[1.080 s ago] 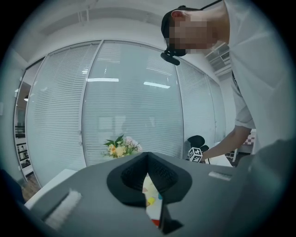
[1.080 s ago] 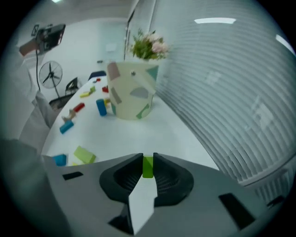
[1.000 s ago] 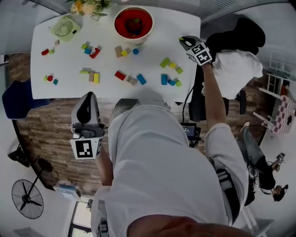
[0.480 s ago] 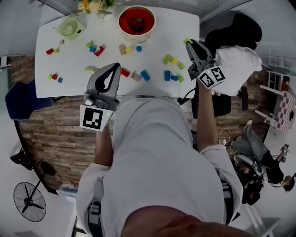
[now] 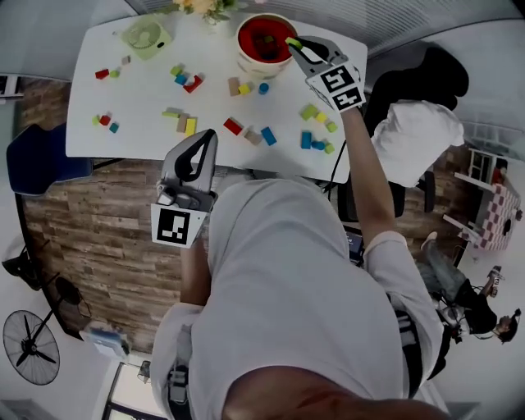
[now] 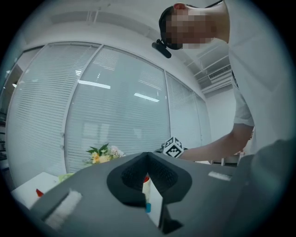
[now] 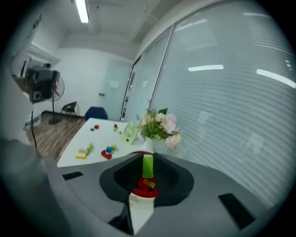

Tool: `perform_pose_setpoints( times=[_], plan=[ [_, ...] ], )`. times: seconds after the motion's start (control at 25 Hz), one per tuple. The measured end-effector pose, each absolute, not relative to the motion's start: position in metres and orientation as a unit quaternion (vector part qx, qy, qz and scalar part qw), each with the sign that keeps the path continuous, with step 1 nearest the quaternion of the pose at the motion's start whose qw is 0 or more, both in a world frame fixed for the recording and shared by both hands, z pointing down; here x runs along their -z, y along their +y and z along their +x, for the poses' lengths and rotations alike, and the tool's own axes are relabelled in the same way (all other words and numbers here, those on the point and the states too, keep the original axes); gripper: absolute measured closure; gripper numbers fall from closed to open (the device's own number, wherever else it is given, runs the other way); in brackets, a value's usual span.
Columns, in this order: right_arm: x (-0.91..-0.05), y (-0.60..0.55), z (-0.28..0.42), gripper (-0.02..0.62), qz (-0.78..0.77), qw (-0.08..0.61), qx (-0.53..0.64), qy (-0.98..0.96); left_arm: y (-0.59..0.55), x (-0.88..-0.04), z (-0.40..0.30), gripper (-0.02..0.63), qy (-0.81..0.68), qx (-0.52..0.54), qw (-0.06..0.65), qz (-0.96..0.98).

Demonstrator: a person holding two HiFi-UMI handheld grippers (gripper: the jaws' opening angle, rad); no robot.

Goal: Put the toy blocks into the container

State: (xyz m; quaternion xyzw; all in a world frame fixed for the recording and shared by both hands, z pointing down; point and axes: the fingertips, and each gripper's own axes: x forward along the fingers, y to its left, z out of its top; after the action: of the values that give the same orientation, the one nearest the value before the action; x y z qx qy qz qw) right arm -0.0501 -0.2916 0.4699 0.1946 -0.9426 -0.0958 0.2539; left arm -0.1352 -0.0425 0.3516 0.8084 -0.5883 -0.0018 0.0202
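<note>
A red bowl with a white outside [image 5: 244, 57] stands at the table's far edge, with a few blocks inside. My right gripper [image 5: 295, 44] hangs over the bowl's right rim, shut on a light green block [image 5: 292, 41]. In the right gripper view the green block [image 7: 147, 165] stands upright between the tips of the right gripper [image 7: 147, 167], and the bowl [image 7: 142, 189] lies just beneath. My left gripper [image 5: 210, 138] hovers at the table's near edge with its jaws together and nothing in them; in its own view the left gripper [image 6: 147, 156] points up toward the windows.
Several loose blocks lie across the white table [image 5: 139, 98]: a red one [image 5: 234, 126], a blue one [image 5: 268, 136], a yellow one [image 5: 190, 126] and a green cluster [image 5: 316, 115]. A green fan [image 5: 146, 35] and flowers [image 5: 209, 6] stand at the back. A dark chair with a white cloth [image 5: 414, 135] is on the right.
My right gripper has carried the green block from the table's right edge leftward to over the bowl. The left gripper has risen from below the table to its near edge.
</note>
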Motion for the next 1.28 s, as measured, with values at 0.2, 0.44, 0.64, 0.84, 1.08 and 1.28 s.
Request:
perform_pose_setpoints(
  times=[0.2,0.44,0.64,0.84,1.08,1.28],
  plan=[
    [-0.57,-0.334,-0.106,0.488,0.118,0.467,0.074,-0.873,0.01,-0.362,-0.176,0.607,-0.658,-0.007,0.039,0.752],
    [-0.568,-0.344,-0.111,0.272,0.144,0.444,0.009,-0.884,0.041,-0.373,-0.204,0.607,-0.688,-0.013,0.035,0.724],
    [-0.47,-0.306,-0.073,0.572,0.225,0.204,0.02,-0.953,0.025,-0.366,-0.2,0.607,-0.659,-0.01,0.018,0.752],
    [-0.408,-0.225,-0.02,0.595,0.263,0.082,0.031,-0.961,-0.016,-0.356,-0.172,0.608,-0.584,-0.01,-0.005,0.812],
    [-0.362,-0.152,0.035,0.597,0.344,0.006,0.01,-0.939,-0.059,-0.351,-0.123,0.607,-0.484,-0.001,-0.022,0.875],
    [-0.342,-0.115,0.058,0.596,0.378,0.002,0.025,-0.925,-0.069,-0.359,-0.088,0.607,-0.416,0.012,-0.016,0.909]
  ],
)
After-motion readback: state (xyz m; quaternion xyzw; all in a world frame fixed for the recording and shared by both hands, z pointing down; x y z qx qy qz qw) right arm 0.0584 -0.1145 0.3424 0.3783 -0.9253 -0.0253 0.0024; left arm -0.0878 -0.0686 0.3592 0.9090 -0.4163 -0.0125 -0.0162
